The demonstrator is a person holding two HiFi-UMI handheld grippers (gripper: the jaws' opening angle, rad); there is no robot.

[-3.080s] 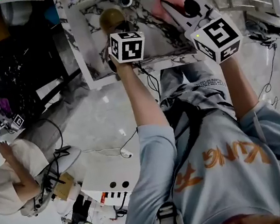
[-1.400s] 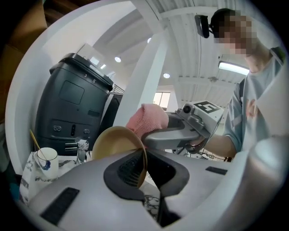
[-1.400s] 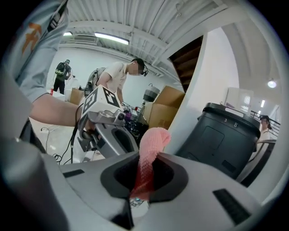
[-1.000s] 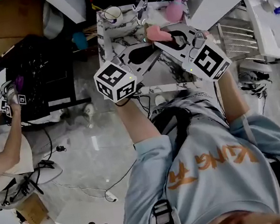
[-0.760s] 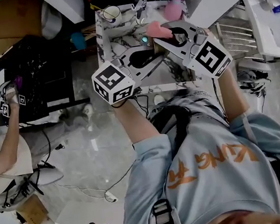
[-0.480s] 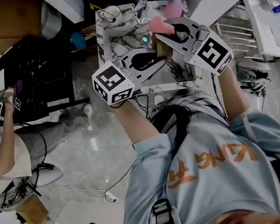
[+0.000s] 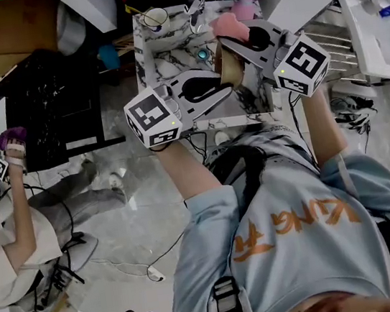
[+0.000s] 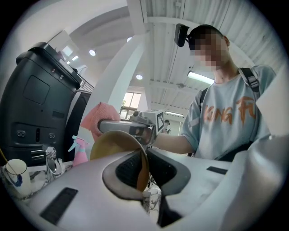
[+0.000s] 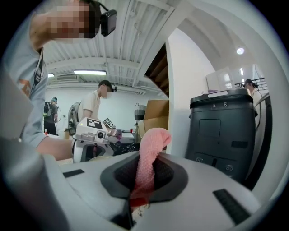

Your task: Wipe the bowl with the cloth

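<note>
Bowl, tan, round, smooth (image 8: 113,145): likely rigid, light, slippery; left gripper (image 8: 145,173) pinches rim, jaws just eased wider. Pink knitted cloth (image 9: 150,155): soft, limp; right gripper (image 9: 143,177) clamps its middle.

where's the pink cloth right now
Head view, upper middle: the pink cloth is clamped in the right tongs over the marble counter, right beside the tan bowl.

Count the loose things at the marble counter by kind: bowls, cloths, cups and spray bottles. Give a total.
bowl: 1
cloth: 1
cup: 1
spray bottle: 1
Total: 4
</note>
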